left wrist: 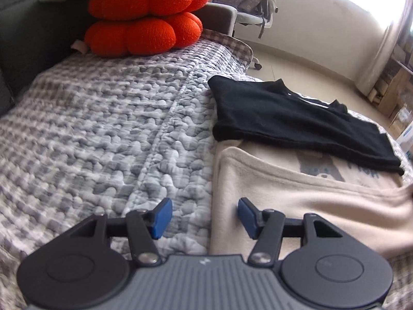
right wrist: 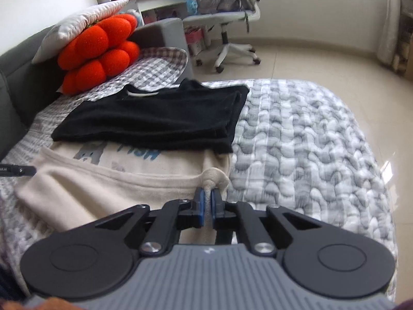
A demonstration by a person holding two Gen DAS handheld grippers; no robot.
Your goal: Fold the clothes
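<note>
Cream fleece fills your left wrist view: the cream garment point(left wrist: 309, 206) lies on the bed point(left wrist: 103, 129) near its foot edge, the folded black top point(left wrist: 296, 118) overlapping its far side. Your left tool point(left wrist: 205, 218) stands spread, empty, above the garment's side edge.

From the right wrist, your right tool point(right wrist: 205, 204) pinches a bunched corner point(right wrist: 213, 177). Soft, light, floppy cloth; grip hems or corners.

Your bed point(right wrist: 296, 134) wears a grey-and-white puckered quilt point(left wrist: 103, 129). On it lies a cream garment point(right wrist: 108, 183), partly folded, its printed side up. A folded black top point(right wrist: 155, 118) overlaps the cream one's far edge. Two orange cushions point(left wrist: 144, 18) sit stacked by the headboard, a white pillow point(right wrist: 77, 23) on top.
</note>
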